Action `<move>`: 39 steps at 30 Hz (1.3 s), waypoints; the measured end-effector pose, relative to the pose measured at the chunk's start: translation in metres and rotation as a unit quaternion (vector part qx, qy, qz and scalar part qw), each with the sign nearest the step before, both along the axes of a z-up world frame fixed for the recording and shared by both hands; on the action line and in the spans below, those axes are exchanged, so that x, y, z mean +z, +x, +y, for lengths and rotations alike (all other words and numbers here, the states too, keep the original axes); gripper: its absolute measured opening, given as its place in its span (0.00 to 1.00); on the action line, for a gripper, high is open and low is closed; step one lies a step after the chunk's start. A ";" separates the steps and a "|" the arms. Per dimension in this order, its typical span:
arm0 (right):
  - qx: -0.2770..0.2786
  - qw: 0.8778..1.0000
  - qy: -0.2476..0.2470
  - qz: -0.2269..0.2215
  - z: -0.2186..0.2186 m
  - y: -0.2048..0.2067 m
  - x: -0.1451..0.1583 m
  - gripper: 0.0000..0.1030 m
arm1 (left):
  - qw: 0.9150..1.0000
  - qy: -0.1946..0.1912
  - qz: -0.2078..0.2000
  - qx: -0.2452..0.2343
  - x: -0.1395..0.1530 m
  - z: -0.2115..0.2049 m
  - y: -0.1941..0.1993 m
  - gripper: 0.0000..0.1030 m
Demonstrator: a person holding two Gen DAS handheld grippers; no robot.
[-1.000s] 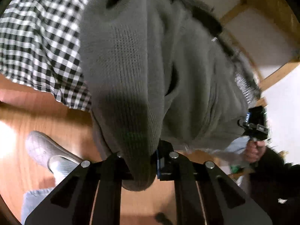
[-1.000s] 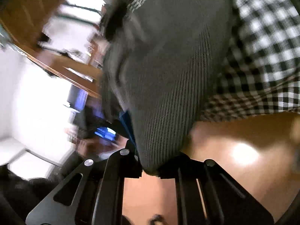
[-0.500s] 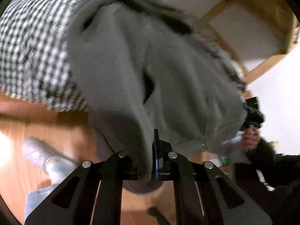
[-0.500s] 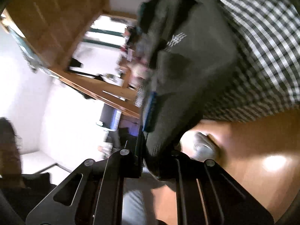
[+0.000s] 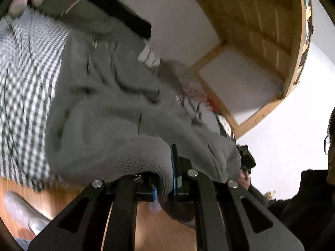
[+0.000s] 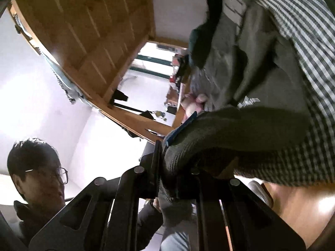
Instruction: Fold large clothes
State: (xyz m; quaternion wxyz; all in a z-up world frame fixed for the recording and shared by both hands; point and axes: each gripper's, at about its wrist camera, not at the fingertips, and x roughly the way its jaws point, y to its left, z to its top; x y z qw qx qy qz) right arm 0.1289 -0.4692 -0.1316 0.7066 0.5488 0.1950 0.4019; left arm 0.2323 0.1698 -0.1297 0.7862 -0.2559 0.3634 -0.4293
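The left gripper [image 5: 165, 179] is clamped on a thick edge of a grey knit sweater [image 5: 108, 113], the fabric bunched between its jaws and spilling down past them. The rest of the sweater stretches ahead of and above this gripper, lying over a black-and-white checked cloth [image 5: 27, 79] that spreads out to the gripper's left. The right gripper [image 6: 167, 179] likewise pinches a rolled grey knit edge of the sweater [image 6: 240, 125], which runs ahead and to its right, again with the checked cloth [image 6: 309, 62] beyond it. Wooden floor [image 5: 159, 230] shows under the left gripper, with a grey shoe [image 5: 23, 213] to its lower left. The person's dark sleeve [image 6: 146, 217] is visible beneath the right gripper.
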 end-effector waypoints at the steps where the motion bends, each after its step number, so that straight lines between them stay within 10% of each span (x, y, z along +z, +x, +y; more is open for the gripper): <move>1: -0.004 1.000 0.002 -0.006 -0.002 0.008 0.007 0.11 | 1.000 -0.005 -0.005 0.002 0.007 0.002 0.008 0.08; 13: -0.052 0.998 0.023 -0.002 -0.030 0.137 0.049 0.11 | 0.999 -0.026 -0.031 0.035 0.074 -0.010 0.132 0.08; 22: -0.104 0.976 -0.053 0.184 -0.053 0.327 0.030 0.12 | 0.992 0.020 0.072 0.098 0.041 -0.017 0.303 0.08; 28: -0.025 0.947 -0.130 0.294 -0.067 0.421 0.014 0.14 | 0.987 0.024 0.137 0.083 0.006 -0.015 0.367 0.12; 31: 0.013 0.942 -0.210 0.263 -0.066 0.441 0.031 0.14 | 0.992 0.022 0.116 0.037 0.014 -0.018 0.383 0.32; 33: 0.045 0.943 -0.232 0.236 -0.064 0.448 0.037 0.14 | 0.995 0.007 0.101 -0.004 0.019 -0.021 0.390 0.94; 39: 0.081 0.939 -0.190 0.274 -0.079 0.464 0.024 0.14 | 0.995 -0.038 0.083 0.039 0.040 0.013 0.405 0.94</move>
